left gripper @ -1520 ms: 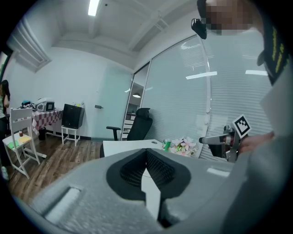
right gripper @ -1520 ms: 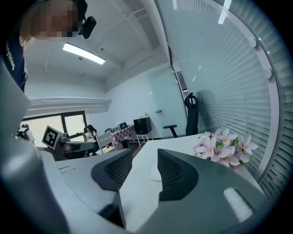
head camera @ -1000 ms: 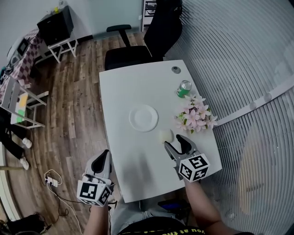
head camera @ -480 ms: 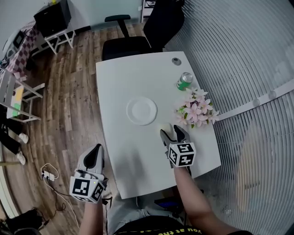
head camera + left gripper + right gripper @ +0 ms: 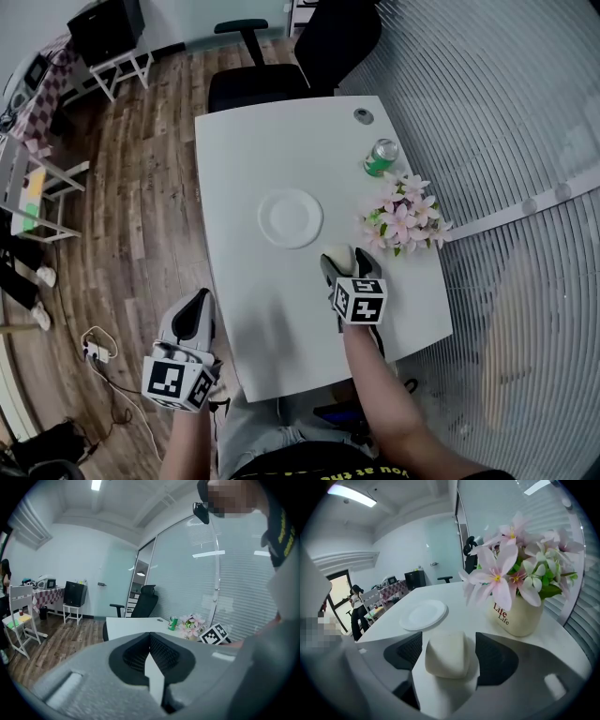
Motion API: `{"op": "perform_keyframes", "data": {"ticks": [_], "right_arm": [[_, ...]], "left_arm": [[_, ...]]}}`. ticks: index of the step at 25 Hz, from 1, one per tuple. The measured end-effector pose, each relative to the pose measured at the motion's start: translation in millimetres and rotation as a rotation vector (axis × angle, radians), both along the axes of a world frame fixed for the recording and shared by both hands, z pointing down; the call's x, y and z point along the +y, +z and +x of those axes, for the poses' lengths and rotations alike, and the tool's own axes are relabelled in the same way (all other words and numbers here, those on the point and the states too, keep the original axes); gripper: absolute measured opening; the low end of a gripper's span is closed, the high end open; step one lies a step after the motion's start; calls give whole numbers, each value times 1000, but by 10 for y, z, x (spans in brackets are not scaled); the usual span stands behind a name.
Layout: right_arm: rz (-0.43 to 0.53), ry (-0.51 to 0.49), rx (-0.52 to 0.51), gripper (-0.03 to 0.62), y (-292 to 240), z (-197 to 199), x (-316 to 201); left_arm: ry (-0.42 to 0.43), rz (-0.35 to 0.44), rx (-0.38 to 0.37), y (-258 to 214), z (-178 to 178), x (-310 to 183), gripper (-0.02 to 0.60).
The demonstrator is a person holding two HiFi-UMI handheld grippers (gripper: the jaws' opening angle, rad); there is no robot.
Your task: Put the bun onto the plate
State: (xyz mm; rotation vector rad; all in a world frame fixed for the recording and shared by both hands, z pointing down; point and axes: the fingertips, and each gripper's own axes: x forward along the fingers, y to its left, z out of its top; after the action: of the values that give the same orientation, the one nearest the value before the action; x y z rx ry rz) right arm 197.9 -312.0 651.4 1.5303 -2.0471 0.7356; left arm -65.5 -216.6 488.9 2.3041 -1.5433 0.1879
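A pale, rounded bun (image 5: pixel 336 254) (image 5: pixel 446 654) lies on the white table (image 5: pixel 253 150), a little right of and nearer than the empty white plate (image 5: pixel 290 217) (image 5: pixel 423 614). My right gripper (image 5: pixel 341 263) (image 5: pixel 447 649) is open, one jaw on each side of the bun. Its jaws have just been opening, and small gaps show between the pads and the bun. Off the table's near-left corner, over the wooden floor, my left gripper (image 5: pixel 197 302) (image 5: pixel 150 641) hangs with its jaws together and nothing in them.
A cream pot of pink flowers (image 5: pixel 401 220) (image 5: pixel 518 613) stands close to the right of the bun. A green can (image 5: pixel 379 157) sits behind it. A black office chair (image 5: pixel 281 66) is at the table's far side. A slatted wall runs along the right.
My right gripper has come down and forward, so the bun that lay ahead of its tips now sits between wider jaws. The left gripper has stayed where it was.
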Motion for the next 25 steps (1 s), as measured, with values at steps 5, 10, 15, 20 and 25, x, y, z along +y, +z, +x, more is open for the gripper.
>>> {"op": "perform_keyframes", "data": {"ticks": [5,10,15,20,25], "right_arm": [[-34,6,28,368,137,-18,-15],[-26,8,61,337,149,-22,-18],[-17,9,67,327,155,-16,-11],[-10,0,70,324,143,18,18],[4,-22,67,324,63,15,75]], "left_arm": [[-6,-6,-9,27,-38,33,3],[-16,-10,-12,25,-90,60,3],[-19,-12,-11,32,-91,77,3],[-15,-9,-9,28,-67,89,3],[-10,-4,-5,-5,-52,109,3]]}}
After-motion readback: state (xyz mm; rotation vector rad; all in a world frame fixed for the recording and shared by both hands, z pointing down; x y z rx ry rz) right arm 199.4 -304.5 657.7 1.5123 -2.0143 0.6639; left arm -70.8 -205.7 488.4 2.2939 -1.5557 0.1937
